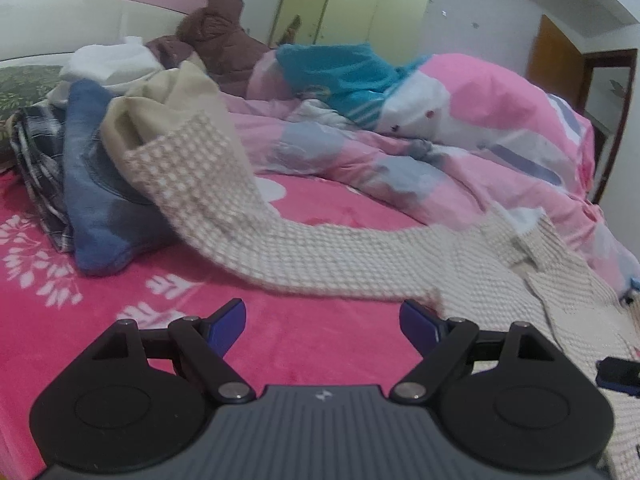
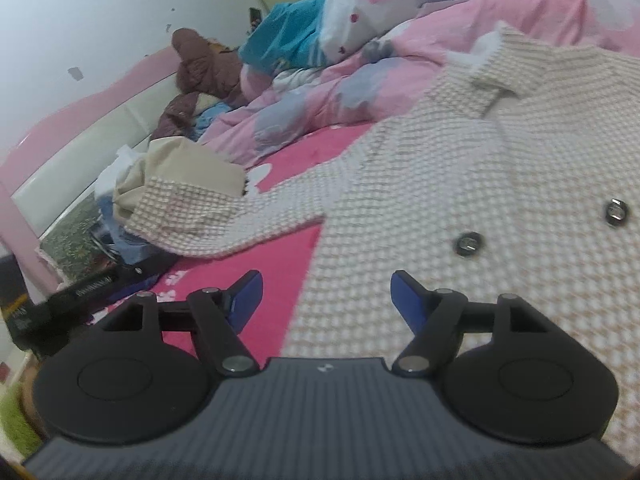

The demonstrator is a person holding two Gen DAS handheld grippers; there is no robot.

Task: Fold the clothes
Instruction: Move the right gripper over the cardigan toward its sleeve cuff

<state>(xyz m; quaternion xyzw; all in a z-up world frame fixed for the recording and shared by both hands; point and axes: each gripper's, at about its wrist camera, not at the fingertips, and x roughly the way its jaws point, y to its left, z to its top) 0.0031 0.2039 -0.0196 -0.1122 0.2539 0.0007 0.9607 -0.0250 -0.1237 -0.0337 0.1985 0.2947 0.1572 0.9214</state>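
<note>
A beige-and-white checked jacket (image 2: pixel 480 176) lies spread on the pink bedsheet (image 1: pixel 312 344), front up, with dark round buttons (image 2: pixel 469 244) showing. One sleeve (image 1: pixel 312 256) stretches left and climbs onto a pile of clothes. My left gripper (image 1: pixel 322 314) hovers open over bare sheet just short of that sleeve, with nothing between its blue fingers. My right gripper (image 2: pixel 326 286) is open above the jacket's lower left edge, and no cloth is pinched between its pads.
The clothes pile at the left holds a blue garment (image 1: pixel 96 192), a dark plaid one (image 1: pixel 36 160) and a beige cloth (image 1: pixel 160 96). A crumpled pink duvet (image 1: pixel 460 132) with a teal garment (image 1: pixel 340 76) lies behind. A brown padded coat (image 1: pixel 224 40) leans at the headboard. A black box (image 2: pixel 60 304) sits beside the bed.
</note>
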